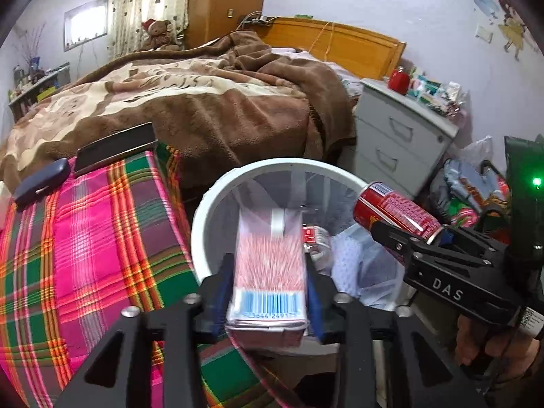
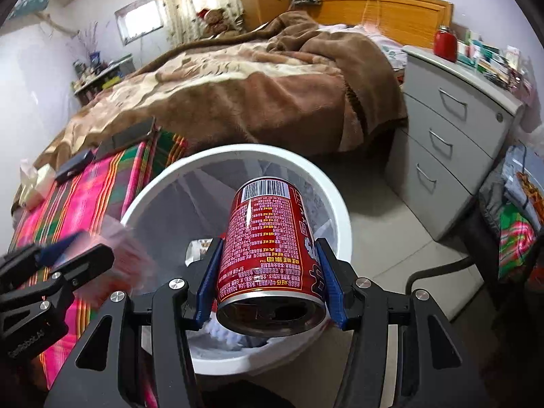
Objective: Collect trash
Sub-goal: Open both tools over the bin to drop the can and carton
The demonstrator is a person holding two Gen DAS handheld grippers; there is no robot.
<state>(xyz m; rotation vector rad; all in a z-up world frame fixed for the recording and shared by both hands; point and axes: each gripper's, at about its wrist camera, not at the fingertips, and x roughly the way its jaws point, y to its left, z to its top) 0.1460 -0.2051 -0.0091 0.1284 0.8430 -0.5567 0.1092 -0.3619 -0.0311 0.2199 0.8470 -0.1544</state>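
Observation:
A white round trash bin (image 1: 204,214) with a clear liner stands on the floor beside the bed; it also shows in the right wrist view (image 2: 336,204). My left gripper (image 1: 268,292) is shut on a red-and-white carton (image 1: 268,261) with a blue barcode, held over the bin's near rim. The carton shows blurred in the right wrist view (image 2: 125,258). My right gripper (image 2: 272,278) is shut on a red drink can (image 2: 272,244), held tilted over the bin; the can shows at the right in the left wrist view (image 1: 394,209). Paper scraps and a small red-white pack (image 1: 314,234) lie inside the bin.
A pink-green plaid cloth (image 1: 85,238) covers the bed corner at left, with a dark phone (image 1: 115,148) and a dark case (image 1: 40,180) on it. A grey drawer unit (image 2: 452,125) stands at right. Bags and clothes (image 1: 472,197) are piled on the floor at far right.

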